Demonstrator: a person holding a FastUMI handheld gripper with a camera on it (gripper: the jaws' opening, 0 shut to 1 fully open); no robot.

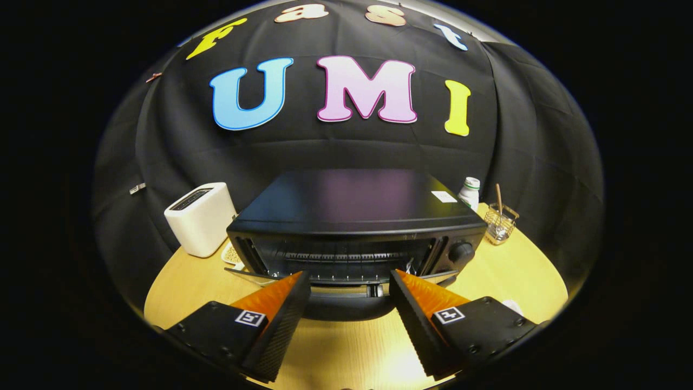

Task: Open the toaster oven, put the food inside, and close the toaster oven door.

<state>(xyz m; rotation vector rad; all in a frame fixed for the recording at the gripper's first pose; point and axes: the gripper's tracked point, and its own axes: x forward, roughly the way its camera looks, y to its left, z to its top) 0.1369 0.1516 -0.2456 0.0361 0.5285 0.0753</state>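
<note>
Toaster oven (357, 227) sits on the wooden table (520, 271), just ahead of the gripper (350, 281). Its long axis runs left to right across the view, and its front opening faces the fingers. The door (346, 295) is folded down toward the gripper, lying roughly flat between the fingertips; its outer edges are covered by the fingers. Inside, a wire rack is visible, but the dark cavity makes any contents hard to make out. Control knob (462, 252) at the right of the front. Gripper fingers stand wide apart, holding nothing. White toaster (200, 218) to the oven's left, white bottle (470, 192) and wire holder (499, 223) to its right, behind.
</note>
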